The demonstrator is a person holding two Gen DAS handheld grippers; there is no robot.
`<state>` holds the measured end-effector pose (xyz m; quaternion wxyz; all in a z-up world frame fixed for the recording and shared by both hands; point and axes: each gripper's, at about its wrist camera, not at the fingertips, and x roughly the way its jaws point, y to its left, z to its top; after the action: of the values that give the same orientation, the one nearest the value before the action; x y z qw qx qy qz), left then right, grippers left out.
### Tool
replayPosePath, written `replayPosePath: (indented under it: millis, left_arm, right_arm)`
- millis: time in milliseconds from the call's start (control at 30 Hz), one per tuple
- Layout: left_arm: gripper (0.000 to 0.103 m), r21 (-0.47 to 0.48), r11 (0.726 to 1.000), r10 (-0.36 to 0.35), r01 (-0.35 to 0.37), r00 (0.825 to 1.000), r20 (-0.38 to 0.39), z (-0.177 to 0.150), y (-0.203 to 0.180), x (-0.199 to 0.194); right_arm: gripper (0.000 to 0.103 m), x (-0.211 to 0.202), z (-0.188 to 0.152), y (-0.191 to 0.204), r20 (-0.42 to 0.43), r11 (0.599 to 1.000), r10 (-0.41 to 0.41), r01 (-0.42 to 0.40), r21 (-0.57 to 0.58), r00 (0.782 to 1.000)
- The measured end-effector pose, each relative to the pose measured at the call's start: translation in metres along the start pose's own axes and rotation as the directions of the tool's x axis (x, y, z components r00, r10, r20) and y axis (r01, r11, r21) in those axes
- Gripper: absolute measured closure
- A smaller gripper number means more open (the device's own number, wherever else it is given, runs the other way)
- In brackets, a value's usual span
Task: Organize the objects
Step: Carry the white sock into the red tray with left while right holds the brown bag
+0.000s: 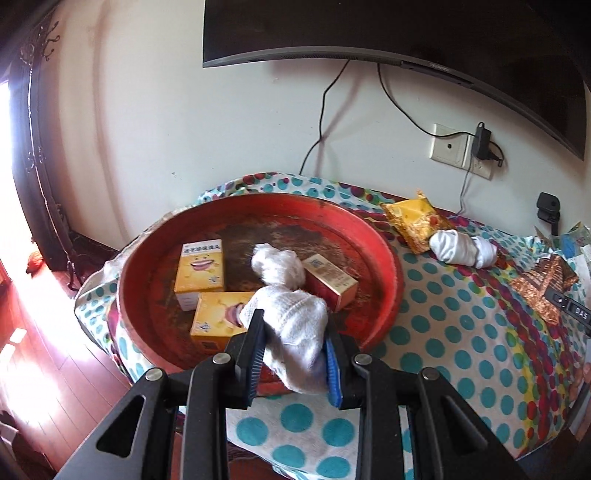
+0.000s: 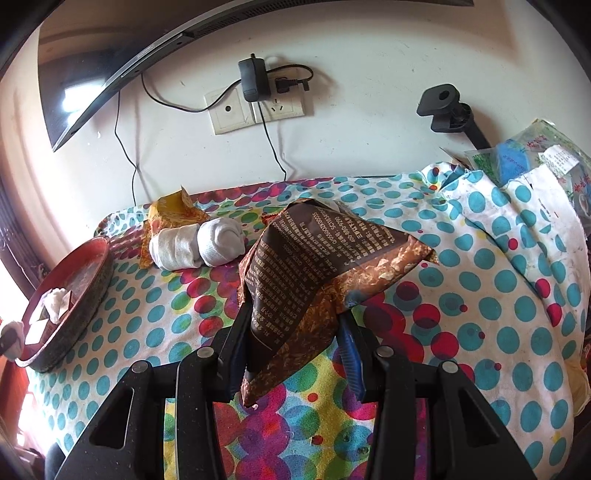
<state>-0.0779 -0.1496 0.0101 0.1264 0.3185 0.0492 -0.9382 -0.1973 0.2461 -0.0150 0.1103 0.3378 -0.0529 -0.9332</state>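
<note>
My left gripper is shut on a white rolled sock, held just over the near rim of a round red tray. In the tray lie two yellow boxes, a red and gold box and another white sock bundle. My right gripper is shut on a brown snack packet, lifted above the dotted cloth. Further back on the cloth a pair of white rolled socks rests against a yellow snack packet. The tray shows at the left of the right wrist view.
The dotted cloth covers the table and bunches up at the right, under plastic bags. A wall socket with a charger and hanging cables is behind. A black clamp stands at the back right; a monitor hangs above.
</note>
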Motion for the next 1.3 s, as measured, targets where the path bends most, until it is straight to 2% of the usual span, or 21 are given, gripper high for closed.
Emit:
replayPosePath:
  millis: [200,700,900,1000,1133,1300]
  left_arm:
    - [0.075,0.021,0.998,0.063,-0.063,0.998,0.003,0.01,0.009,0.011]
    - [0.074,0.071,0.984,0.164,-0.162,0.986,-0.02,0.047,0.024,0.057]
    - [0.074,0.071,0.983,0.177,-0.172,0.982,-0.062,0.06,0.029,0.078]
    - [0.074,0.101,0.978,0.192,-0.184,0.978,-0.079,0.072,0.031,0.089]
    - [0.074,0.123,0.967,0.235,-0.223,0.968,-0.09,0.083,0.042,0.103]
    - [0.074,0.02,0.976,0.219,-0.218,0.966,-0.14,0.085,0.086,0.104]
  right_arm:
    - [0.062,-0.002,0.0,0.004,0.009,1.0,0.003,-0.003,-0.028,1.0]
    - [0.061,0.005,-0.001,-0.003,-0.026,1.0,0.021,-0.02,0.016,0.999]
    - [0.06,0.005,-0.001,-0.004,-0.029,1.0,0.022,-0.022,0.02,0.999]
    - [0.06,0.006,-0.001,-0.004,-0.031,1.0,0.019,-0.019,0.018,0.999]
    - [0.06,0.006,-0.002,-0.005,-0.038,1.0,0.016,-0.016,0.017,0.999]
    - [0.06,0.008,-0.001,-0.004,-0.047,1.0,0.015,-0.014,0.017,0.999]
